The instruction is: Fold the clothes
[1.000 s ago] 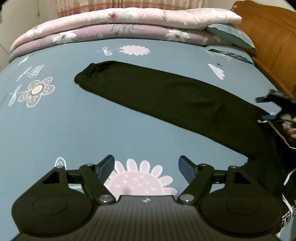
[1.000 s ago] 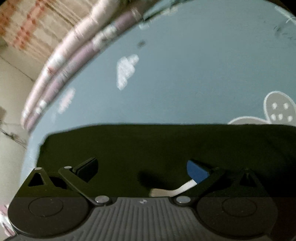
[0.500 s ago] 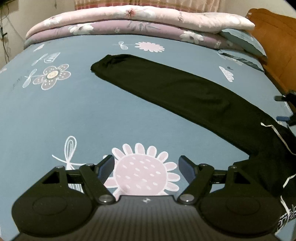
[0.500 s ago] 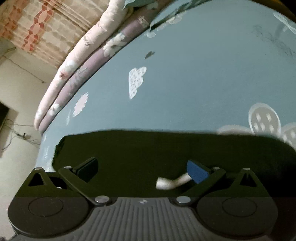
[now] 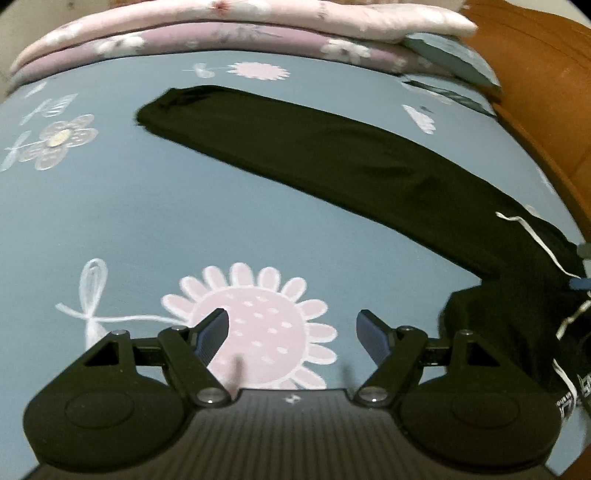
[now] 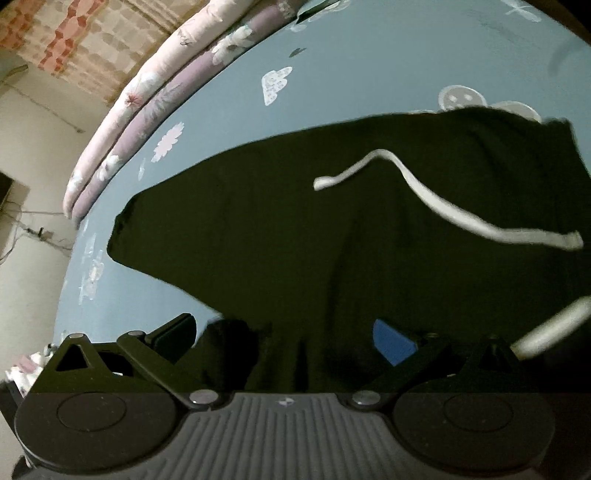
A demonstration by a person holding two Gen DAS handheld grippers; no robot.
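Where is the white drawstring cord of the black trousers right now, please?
In the right wrist view the white drawstring cord lies curved across the black trousers in the upper right, beyond the right gripper on the blue flowered bedsheet.

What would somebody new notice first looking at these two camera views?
Probably the black trousers, one leg stretched diagonally across the blue flower-print bedsheet toward the folded quilts at the far edge. In the right wrist view, the white drawstring curls brightly over the dark waist. The open left claw hovers over a big pink flower print.
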